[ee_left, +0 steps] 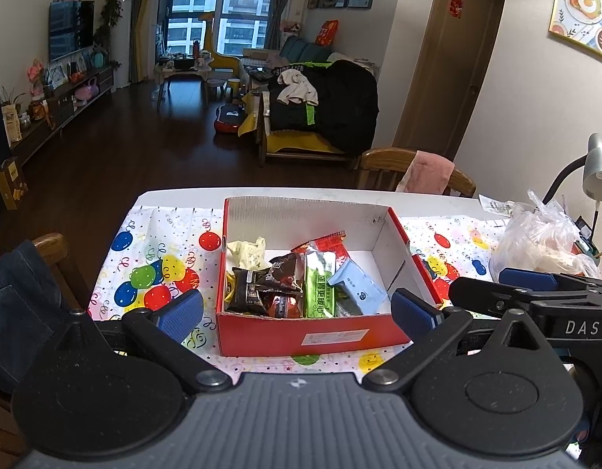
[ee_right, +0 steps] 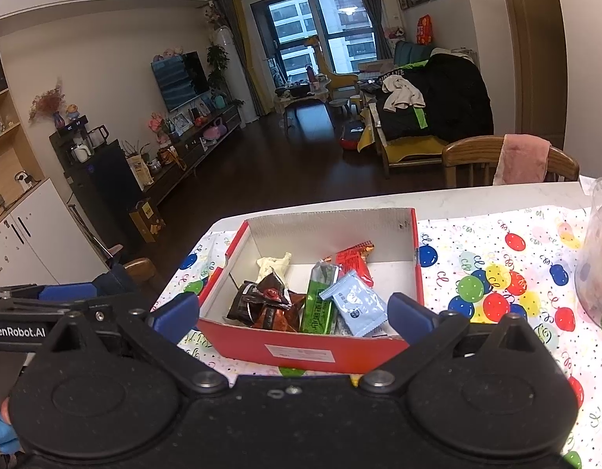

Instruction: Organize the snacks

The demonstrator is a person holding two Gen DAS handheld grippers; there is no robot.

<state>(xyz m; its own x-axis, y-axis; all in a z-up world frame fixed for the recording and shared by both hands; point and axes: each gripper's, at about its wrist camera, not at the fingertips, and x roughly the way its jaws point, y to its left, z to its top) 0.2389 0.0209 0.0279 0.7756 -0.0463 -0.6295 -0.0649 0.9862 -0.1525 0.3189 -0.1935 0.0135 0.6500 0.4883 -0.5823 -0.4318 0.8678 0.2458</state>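
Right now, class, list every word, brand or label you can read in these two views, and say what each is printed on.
"DAS": right gripper arm, in the left wrist view.
"GenRobot.AI": left gripper arm, in the right wrist view.
White label on the red box: too small to read.
Green packet: Chinese characters, too blurred.
Light blue packet: print unreadable.
Black jacket lettering: partly hidden.
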